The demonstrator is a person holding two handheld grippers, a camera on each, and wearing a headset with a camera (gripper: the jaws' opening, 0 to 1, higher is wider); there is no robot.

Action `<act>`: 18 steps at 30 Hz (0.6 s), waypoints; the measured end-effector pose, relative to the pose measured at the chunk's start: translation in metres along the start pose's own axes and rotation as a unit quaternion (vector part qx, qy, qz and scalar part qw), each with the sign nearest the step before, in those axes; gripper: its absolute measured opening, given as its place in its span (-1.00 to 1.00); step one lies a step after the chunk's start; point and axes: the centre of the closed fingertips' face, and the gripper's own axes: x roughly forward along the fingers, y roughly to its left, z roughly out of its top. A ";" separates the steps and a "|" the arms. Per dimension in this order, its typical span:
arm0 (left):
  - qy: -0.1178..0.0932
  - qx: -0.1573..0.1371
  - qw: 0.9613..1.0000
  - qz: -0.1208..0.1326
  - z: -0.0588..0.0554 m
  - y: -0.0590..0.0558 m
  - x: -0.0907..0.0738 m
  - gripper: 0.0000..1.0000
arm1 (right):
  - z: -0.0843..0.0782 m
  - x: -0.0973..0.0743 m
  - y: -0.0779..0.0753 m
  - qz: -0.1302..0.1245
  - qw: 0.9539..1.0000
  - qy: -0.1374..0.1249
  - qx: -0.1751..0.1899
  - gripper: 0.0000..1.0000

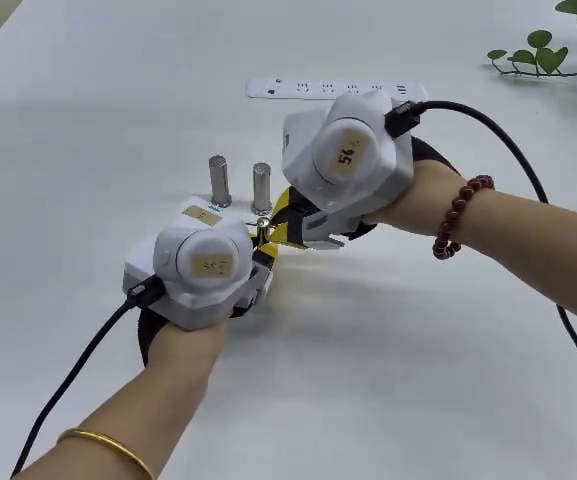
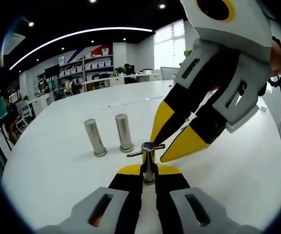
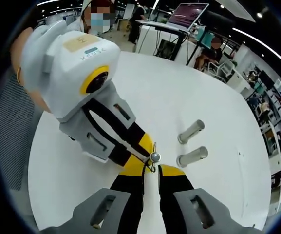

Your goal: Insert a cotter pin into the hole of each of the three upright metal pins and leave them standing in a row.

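We are on the first pin of three. Our left gripper [image 2: 149, 173] is closed tight on the metal pin [image 2: 149, 157]. It holds the pin low down, so the pin stands up on the white table [image 2: 57, 180].

Our right gripper [image 2: 159, 150] is at the other side. Its yellow tips meet near the top of the metal pin. They look pinched on the cotter pin [image 2: 133, 154], the thin wire that goes through the hole. A bit of wire pokes out on the far side, so we think it is partly in. We cannot tell how far.

The two other pins [image 2: 95, 138] stand side by side just behind. We see no wire in them.

Next we need to push the wire straight through, slowly, while the left gripper holds the metal pin steady. If we tilt, the wire may jam or bend. Then both grippers need to let go softly, so the pin stands in line with the others. After that, two more need a wire.
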 end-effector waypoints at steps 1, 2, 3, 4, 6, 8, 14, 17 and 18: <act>0.000 0.000 1.000 0.002 0.000 0.000 0.000 -0.89 | -0.002 -0.002 0.000 -0.001 1.000 0.003 0.001 -0.91; -0.001 -0.001 1.000 0.004 0.000 0.000 0.000 -0.89 | -0.003 -0.003 0.001 -0.002 1.000 0.003 0.001 -0.92; -0.001 -0.001 1.000 0.005 0.000 0.000 0.000 -0.89 | -0.005 -0.005 0.001 -0.003 1.000 0.004 0.002 -0.92; -0.001 -0.001 1.000 0.008 0.000 0.000 0.000 -0.89 | -0.005 -0.006 0.001 -0.004 1.000 0.004 0.003 -0.93; -0.002 -0.002 1.000 0.010 0.000 0.000 0.000 -0.89 | -0.007 -0.006 0.000 -0.006 1.000 0.003 0.004 -0.96; -0.002 -0.002 1.000 0.012 0.000 0.001 0.001 -0.89 | -0.009 -0.007 -0.002 -0.009 1.000 0.004 0.007 -0.99; -0.002 -0.007 1.000 0.017 0.000 0.001 0.001 -0.89 | -0.007 -0.006 -0.004 -0.012 1.000 -0.004 0.017 -1.00; -0.001 -0.005 1.000 0.016 0.000 0.001 0.001 -0.89 | -0.006 -0.004 -0.004 -0.012 1.000 -0.003 0.021 -1.00; -0.001 -0.007 1.000 0.016 0.000 0.001 0.001 -0.89 | -0.006 -0.003 -0.004 -0.013 1.000 -0.003 0.023 -1.00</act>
